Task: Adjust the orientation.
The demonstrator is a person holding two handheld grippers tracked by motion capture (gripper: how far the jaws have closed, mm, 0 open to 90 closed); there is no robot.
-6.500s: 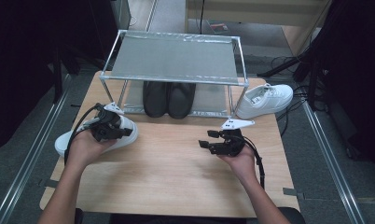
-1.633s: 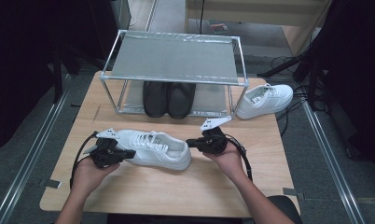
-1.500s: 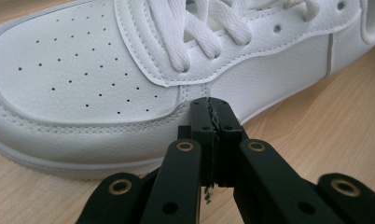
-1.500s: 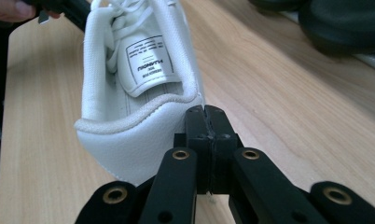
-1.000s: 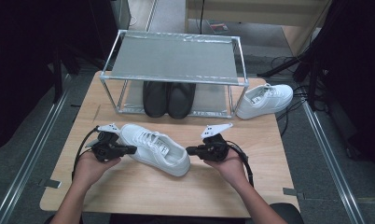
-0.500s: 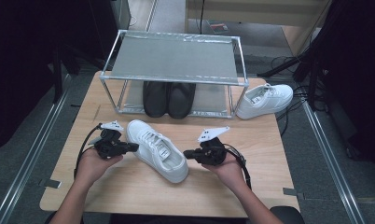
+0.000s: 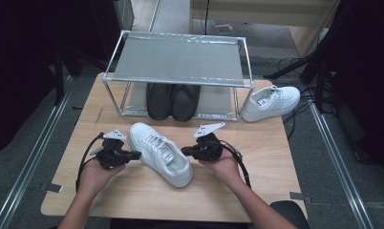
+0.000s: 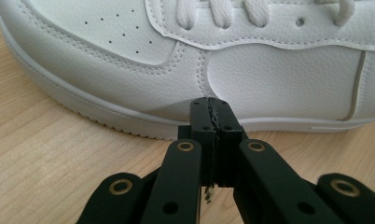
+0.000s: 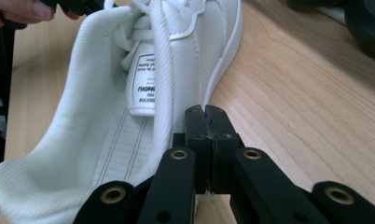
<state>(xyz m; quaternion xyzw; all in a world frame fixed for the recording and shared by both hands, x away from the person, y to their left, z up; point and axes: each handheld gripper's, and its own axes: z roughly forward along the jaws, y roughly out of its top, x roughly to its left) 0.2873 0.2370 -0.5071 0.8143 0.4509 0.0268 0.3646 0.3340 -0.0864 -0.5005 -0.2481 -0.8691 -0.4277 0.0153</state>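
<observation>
At centre frame, white sneaker lies angled on table, toe toward rack. Left gripper and right gripper, both closed and empty, nudge its sides. Turning looks partly done; shelving remains.

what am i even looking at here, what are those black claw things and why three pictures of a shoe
A person sits at a wooden table and holds a hand tool in each hand: a black two-jaw gripper. The wide picture comes from a camera above, with the left gripper and right gripper on either side of a white sneaker. The other two pictures come from small cameras riding on each gripper, looking along its jaws. Both pairs of jaws are shut with nothing between them; their tips sit against the sneaker's sides, pushing rather than gripping. Behind stands a metal shoe rack with a pair of black shoes under it, and a second white sneaker lies beside the rack.
</observation>
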